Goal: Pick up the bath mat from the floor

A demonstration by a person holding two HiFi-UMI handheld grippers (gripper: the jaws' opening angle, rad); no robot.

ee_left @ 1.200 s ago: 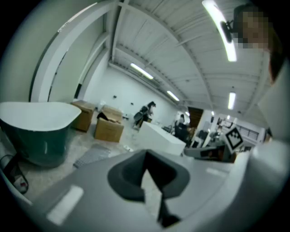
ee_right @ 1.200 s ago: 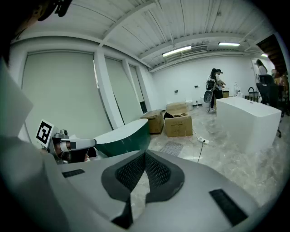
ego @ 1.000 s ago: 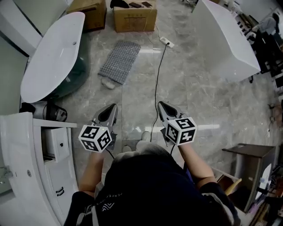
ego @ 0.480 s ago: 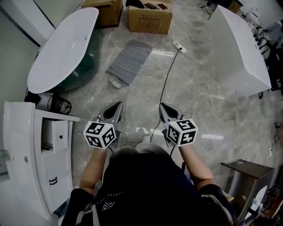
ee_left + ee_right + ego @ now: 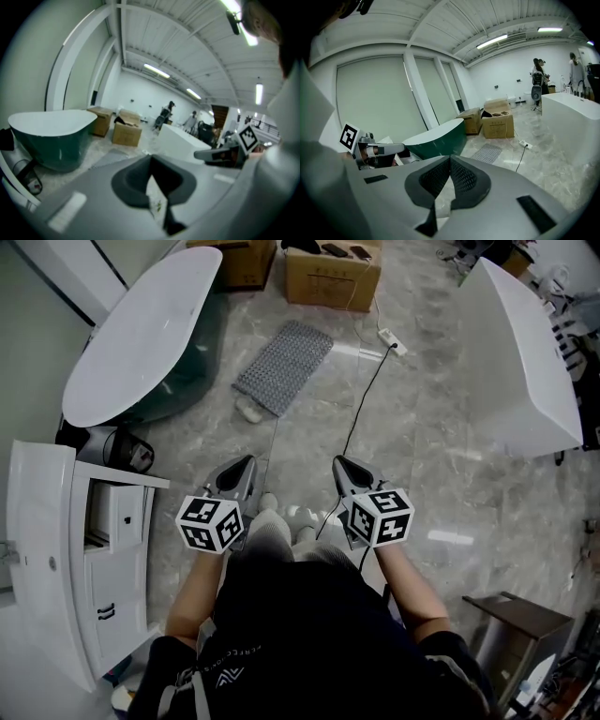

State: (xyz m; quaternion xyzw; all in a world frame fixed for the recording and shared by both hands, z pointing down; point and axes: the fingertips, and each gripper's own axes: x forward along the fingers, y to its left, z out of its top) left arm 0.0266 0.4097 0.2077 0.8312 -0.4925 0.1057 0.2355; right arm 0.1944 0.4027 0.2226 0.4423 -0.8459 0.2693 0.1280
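Diagonally rightward lies the bath mat (image 5: pixel 283 367); left tongs (image 5: pixel 248 461), right tongs (image 5: pixel 337 461) closed, empty.

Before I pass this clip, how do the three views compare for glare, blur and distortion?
Head view: sharp, evenly lit, pale glare streaks on the floor, bath mat crisp. Left gripper view: soft and smeared throughout, heavy fisheye, black corners. Right gripper view: sharper, same fisheye bending, ceiling lamp blown out.
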